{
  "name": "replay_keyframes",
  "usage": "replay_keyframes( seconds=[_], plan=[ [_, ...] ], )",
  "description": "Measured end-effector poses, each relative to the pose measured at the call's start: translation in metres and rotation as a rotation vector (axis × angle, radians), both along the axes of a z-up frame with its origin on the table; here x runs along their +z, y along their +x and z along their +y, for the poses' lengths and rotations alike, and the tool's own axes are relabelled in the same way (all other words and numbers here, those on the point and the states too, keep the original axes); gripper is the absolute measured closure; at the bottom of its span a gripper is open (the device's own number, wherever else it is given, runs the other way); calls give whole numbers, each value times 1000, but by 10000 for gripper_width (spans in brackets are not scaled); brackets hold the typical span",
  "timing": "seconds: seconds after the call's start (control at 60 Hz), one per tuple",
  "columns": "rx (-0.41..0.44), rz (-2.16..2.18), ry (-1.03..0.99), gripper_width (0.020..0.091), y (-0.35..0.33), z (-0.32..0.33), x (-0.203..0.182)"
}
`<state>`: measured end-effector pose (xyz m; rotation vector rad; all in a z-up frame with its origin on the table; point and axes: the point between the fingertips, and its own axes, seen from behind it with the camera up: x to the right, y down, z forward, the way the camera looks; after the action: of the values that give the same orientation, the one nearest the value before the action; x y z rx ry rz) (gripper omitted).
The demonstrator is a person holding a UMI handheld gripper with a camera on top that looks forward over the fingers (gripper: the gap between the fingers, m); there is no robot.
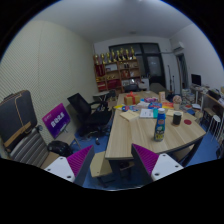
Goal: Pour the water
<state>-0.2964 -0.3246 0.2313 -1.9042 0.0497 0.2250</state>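
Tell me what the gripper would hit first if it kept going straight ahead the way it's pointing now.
Probably the near end of the wooden table, which lies just ahead of the open gripper. The blue bottle stands further along, off towards the right finger's side. Depth is hard to judge here.

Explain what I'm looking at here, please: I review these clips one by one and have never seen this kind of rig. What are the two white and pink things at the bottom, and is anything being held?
There is no robot arm. A person carries a handheld gripper, and the single picture comes from a wide-angle camera riding on it, looking forward along its two fingers. The white shapes with pink pads are those fingers. They stand open with nothing between them. Beyond them is an office room: a long wooden table crowded with small items, among them a blue bottle and a dark cup. A black office chair stands beside the table, and shelves line the back wall.
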Motion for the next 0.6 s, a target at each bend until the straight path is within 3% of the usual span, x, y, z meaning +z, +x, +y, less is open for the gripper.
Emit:
replay_keyframes(
  seconds=[0.183,0.4,0.6],
  plan=[
    [-57,-48,3,280,6,-11,-1],
    [-127,-114,101,294,60,8,-3],
    [-210,-181,108,298,150,78,-37]
  ],
)
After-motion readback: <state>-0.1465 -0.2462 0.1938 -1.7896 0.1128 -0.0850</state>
